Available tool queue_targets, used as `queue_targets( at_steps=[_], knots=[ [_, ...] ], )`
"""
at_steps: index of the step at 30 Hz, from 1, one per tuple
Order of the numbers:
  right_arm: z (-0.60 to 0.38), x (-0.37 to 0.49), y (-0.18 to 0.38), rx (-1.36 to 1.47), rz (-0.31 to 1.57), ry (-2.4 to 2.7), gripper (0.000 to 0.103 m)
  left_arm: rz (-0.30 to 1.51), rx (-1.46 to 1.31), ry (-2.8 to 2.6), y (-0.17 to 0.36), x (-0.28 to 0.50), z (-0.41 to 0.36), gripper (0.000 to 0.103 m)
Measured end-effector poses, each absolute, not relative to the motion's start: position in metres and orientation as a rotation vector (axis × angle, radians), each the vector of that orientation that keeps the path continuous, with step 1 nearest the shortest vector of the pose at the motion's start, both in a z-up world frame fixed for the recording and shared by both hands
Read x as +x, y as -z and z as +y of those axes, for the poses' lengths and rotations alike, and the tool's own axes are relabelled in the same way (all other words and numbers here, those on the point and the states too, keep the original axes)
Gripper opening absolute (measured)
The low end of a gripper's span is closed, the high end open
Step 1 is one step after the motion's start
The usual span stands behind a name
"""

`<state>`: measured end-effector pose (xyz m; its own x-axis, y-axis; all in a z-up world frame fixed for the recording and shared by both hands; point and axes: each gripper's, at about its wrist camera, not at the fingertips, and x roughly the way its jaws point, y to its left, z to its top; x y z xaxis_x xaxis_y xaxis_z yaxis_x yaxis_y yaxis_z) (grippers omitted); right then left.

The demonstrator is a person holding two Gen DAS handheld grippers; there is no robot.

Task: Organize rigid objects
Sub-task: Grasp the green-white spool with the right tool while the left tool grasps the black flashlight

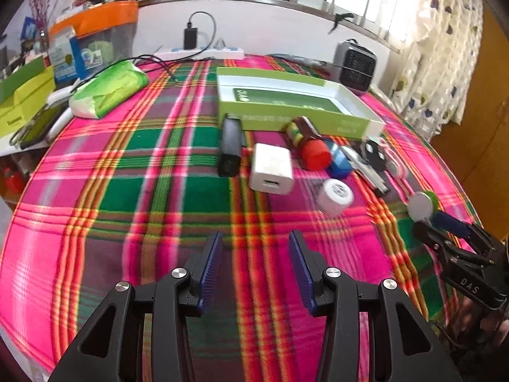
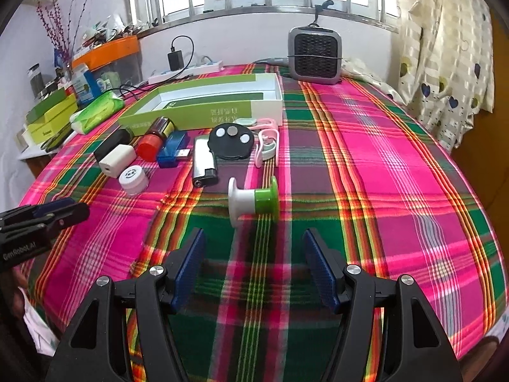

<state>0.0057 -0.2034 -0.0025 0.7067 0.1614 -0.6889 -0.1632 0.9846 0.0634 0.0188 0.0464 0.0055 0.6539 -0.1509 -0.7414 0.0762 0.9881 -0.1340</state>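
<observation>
**Nearly everything still waits outside the box**

So far, judging by how things lie, the sorting has hardly begun. The shallow green-and-white cardboard box [image 2: 203, 102] on the plaid pink-and-green tablecloth [image 2: 366, 159] looks empty, apart from its printed green floor.

Just in front of the box sits a loose cluster: a black rectangular case [image 1: 229, 146], a white cube-shaped USB charger [image 1: 271, 169], a brown bottle with a red cap [image 1: 308, 145], a blue USB stick [image 2: 173, 148], a silver-and-black lighter [image 2: 203, 165], a round black disc with three pale buttons [image 2: 231, 141] and a pink-and-white plastic clip [image 2: 267, 145]. A small white round jar [image 2: 133, 178] lies a little nearer than these, and a white-and-green spool [image 2: 253, 200] lies on its side nearest of all, well in front of the box.

The left gripper [image 1: 254, 273] hovers over bare cloth with its blue pads spread and nothing between them. The right gripper [image 2: 253, 270] is likewise spread and empty, aimed at the spool just ahead of it, which seems the likeliest first pick.

All of the pieces appear left to place.
</observation>
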Motion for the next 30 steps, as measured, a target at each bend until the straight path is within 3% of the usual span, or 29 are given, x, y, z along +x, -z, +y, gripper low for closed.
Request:
queue_targets(
  at_steps=[24,30],
  knots=[
    [-0.205,0.039,0.002,-0.039,0.810,-0.163,0.064,0.853,-0.130,0.106,-0.019,0.102,0.066,0.043],
    [-0.206,0.044,0.001,-0.042,0.814,-0.156,0.058,0.864,-0.101,0.099,-0.017,0.115,0.059,0.043]
  ],
)
